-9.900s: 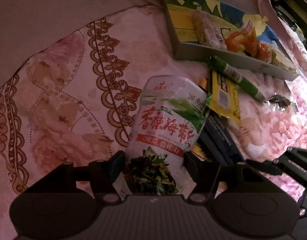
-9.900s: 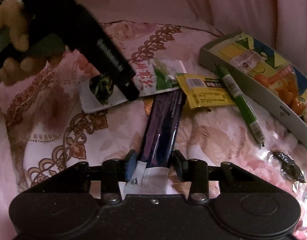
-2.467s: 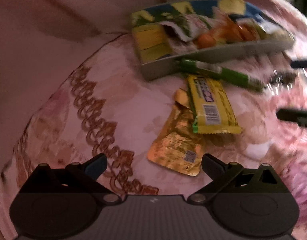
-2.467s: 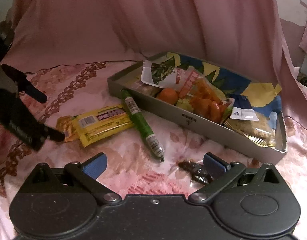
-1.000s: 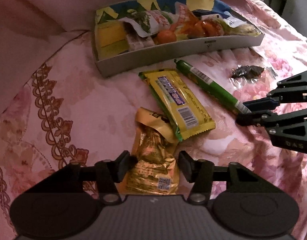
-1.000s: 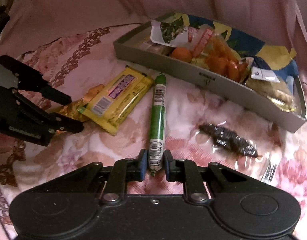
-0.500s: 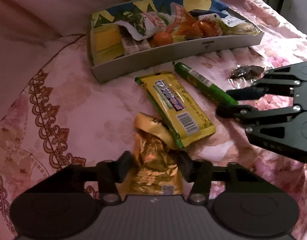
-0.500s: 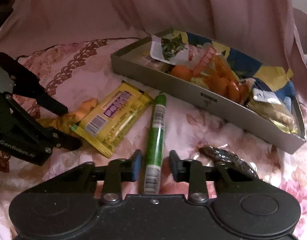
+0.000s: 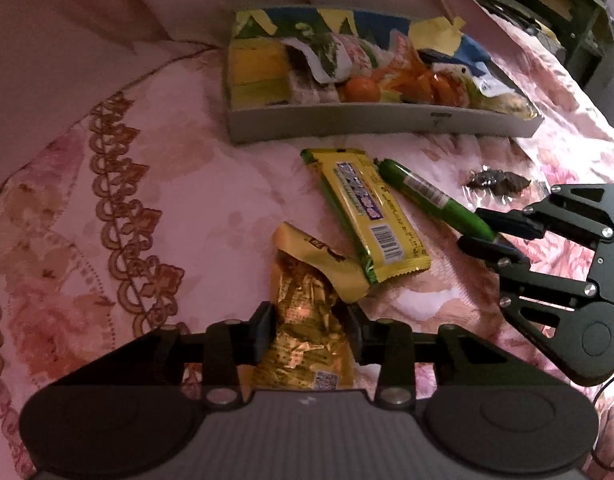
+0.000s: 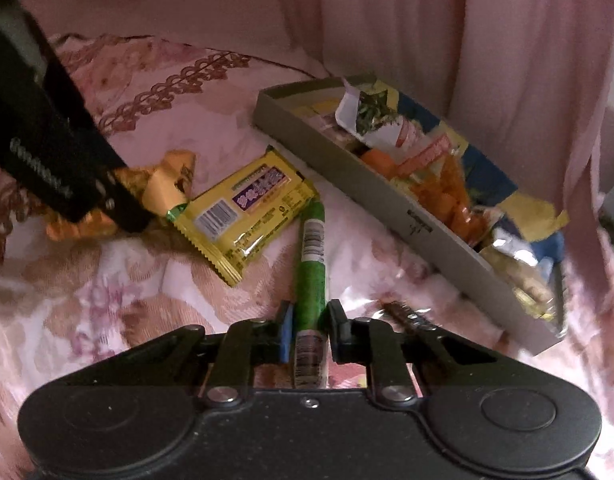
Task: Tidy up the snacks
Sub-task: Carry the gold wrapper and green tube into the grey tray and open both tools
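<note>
Grippers both loaded: right gripper (image 10: 309, 334) clamped on green stick (image 10: 313, 264), long axis twd tray (image 10: 347, 172); left gripper (image 9: 311, 334) closing on gold pouch (image 9: 303, 320).

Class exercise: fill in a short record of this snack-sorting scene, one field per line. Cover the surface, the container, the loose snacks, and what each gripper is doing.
surface: pink floral cloth
container: grey tray, already holding several snacks
loose snacks: yellow bar, dark wrapped snack
left gripper: fingers closing on the gold packet
right gripper: shut on the green stick
</note>
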{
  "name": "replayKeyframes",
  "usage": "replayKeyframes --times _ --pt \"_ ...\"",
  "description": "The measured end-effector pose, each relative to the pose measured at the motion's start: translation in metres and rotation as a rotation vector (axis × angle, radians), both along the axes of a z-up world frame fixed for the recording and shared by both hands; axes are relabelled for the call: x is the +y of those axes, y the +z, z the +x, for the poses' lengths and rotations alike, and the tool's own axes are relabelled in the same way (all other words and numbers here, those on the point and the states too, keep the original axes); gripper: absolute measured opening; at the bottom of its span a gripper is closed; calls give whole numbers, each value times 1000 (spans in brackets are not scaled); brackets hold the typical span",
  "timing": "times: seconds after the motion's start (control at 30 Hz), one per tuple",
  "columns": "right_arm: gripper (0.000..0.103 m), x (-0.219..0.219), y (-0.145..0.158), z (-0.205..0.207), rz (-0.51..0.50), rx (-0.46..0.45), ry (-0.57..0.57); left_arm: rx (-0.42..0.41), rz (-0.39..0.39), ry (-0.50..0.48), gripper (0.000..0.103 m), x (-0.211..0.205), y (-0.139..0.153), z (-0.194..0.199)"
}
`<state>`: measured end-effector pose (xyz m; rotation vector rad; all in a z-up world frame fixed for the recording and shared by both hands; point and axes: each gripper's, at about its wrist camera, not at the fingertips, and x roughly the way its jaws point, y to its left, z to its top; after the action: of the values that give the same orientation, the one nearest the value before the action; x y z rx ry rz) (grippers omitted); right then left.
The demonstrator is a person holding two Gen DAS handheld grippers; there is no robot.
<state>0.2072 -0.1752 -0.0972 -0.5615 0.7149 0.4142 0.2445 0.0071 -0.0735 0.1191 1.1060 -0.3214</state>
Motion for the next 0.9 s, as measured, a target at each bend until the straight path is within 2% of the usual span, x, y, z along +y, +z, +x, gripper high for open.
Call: replayKeyframes --times 0.17,0.43,0.7,0.8,0.9 --pt "19 2 7 -18 -99 -122 59 -60 -22 47 42 5 17 -8" --pt "19 2 18 -26 -129 -240 87 -159 -98 136 42 18 31 -7" --pt "19 6 12 -22 -143 -214 82 -149 -130 152 42 19 27 1" --pt "20 2 8 -13 -116 -166 44 -145 -136 147 42 18 26 2" --pt "21 -5 0 2 -53 -80 -13 -148 -142 146 42 18 27 1"
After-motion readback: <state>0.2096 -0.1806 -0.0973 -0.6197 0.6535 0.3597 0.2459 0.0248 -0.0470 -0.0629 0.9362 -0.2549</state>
